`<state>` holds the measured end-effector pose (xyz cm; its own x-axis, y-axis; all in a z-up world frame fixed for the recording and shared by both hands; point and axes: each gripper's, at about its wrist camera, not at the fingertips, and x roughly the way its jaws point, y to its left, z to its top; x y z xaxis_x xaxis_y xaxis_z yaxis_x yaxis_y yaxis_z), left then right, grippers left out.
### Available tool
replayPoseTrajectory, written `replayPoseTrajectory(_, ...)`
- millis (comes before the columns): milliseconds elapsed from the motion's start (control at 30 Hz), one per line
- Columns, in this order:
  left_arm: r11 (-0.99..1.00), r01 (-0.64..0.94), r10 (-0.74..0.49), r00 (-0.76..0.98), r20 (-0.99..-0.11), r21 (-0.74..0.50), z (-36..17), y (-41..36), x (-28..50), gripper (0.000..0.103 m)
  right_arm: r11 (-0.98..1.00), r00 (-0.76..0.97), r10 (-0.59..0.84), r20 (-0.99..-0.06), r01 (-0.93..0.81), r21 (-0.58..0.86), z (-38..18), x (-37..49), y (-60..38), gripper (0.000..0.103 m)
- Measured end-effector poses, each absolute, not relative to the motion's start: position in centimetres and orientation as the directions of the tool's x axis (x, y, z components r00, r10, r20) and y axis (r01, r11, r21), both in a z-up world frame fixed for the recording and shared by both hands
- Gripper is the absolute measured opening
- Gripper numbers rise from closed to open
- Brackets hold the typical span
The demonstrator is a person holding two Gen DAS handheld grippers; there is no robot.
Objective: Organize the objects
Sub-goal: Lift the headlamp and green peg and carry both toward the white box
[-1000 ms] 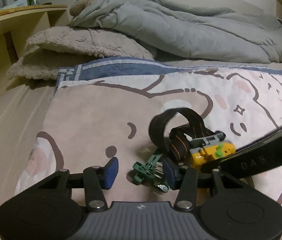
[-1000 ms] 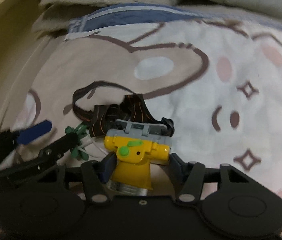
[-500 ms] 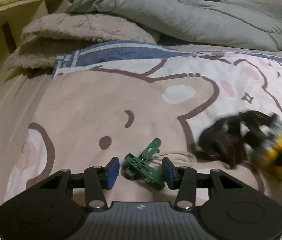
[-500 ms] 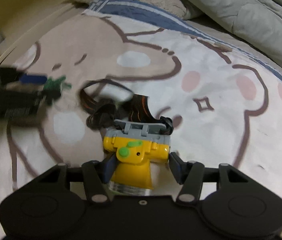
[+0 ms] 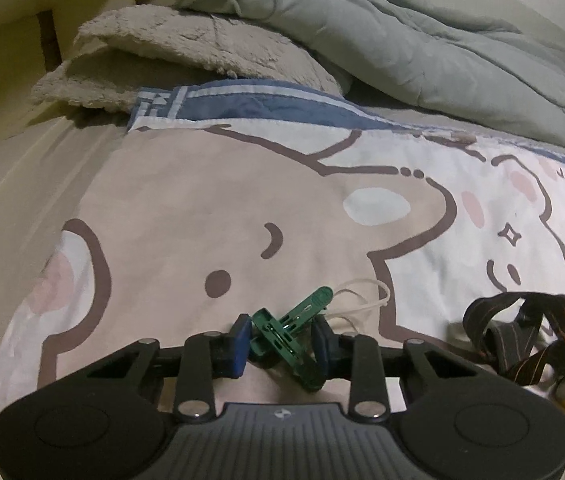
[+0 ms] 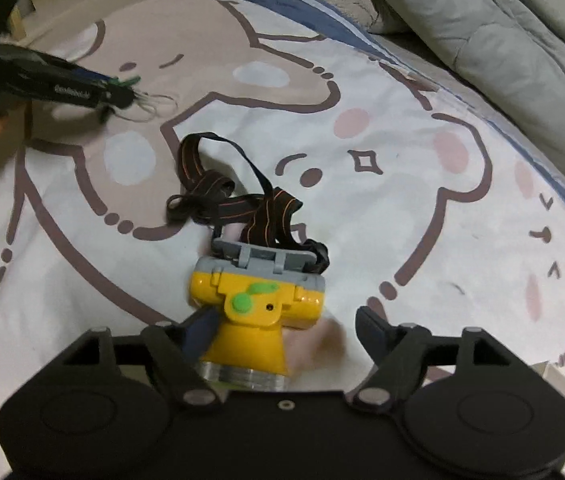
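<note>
With its jaws just closed, the green clip (image 5: 288,330) is pinched on the bedsheet (image 5: 202,216) by the left gripper (image 5: 282,340), while the yellow headlamp (image 6: 256,304) is freed between the right gripper's (image 6: 288,328) just-opened jaws, so lifting the clip is judged next.

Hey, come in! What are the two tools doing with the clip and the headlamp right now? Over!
Left tool just closed on the green clip. Right tool just opened, yellow headlamp let go on the bedsheet. Nothing in the way. Over.
</note>
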<state>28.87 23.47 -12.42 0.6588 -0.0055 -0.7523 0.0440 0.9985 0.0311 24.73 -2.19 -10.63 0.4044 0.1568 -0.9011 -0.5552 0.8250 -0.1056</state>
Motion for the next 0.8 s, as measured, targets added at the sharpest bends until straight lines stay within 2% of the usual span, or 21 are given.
replayPoseTrajectory(67, 0.999, 0.037, -0.006, 0.661, -0.75, 0.025, -12.1, 23.6, 28.8, 0.031, 0.829, 0.353, 0.161, -0.922, -0.555, -0.067, -10.5, 25.2, -1.9, 0.057)
replayPoseTrajectory(400, 0.997, 0.034, 0.027, 0.635, -0.772, 0.063, -12.8, 23.2, 28.7, 0.031, 0.794, 0.311, 0.075, -0.947, -0.593, -0.132, -12.8, 26.2, -0.3, 0.058)
replayPoseTrajectory(567, 0.998, 0.018, 0.036, 0.667, -0.744, 0.064, -12.3, 23.0, 28.4, 0.031, 0.806, 0.401, 0.146, -0.904, -0.578, -0.126, -13.1, 24.9, -1.5, 0.054)
replayPoseTrajectory(600, 0.998, 0.016, 0.034, 0.676, -0.736, 0.061, -12.1, 23.0, 28.4, 0.031, 0.813, 0.42, 0.164, -0.893, -0.571, -0.119, -13.0, 24.5, -1.8, 0.044)
replayPoseTrajectory(800, 0.999, 0.018, 0.008, 0.715, -0.699, 0.029, -9.8, 22.1, 27.1, 0.031, 0.869, 0.52, 0.235, -0.821, -0.49, -0.062, -11.3, 23.6, -3.7, 0.044)
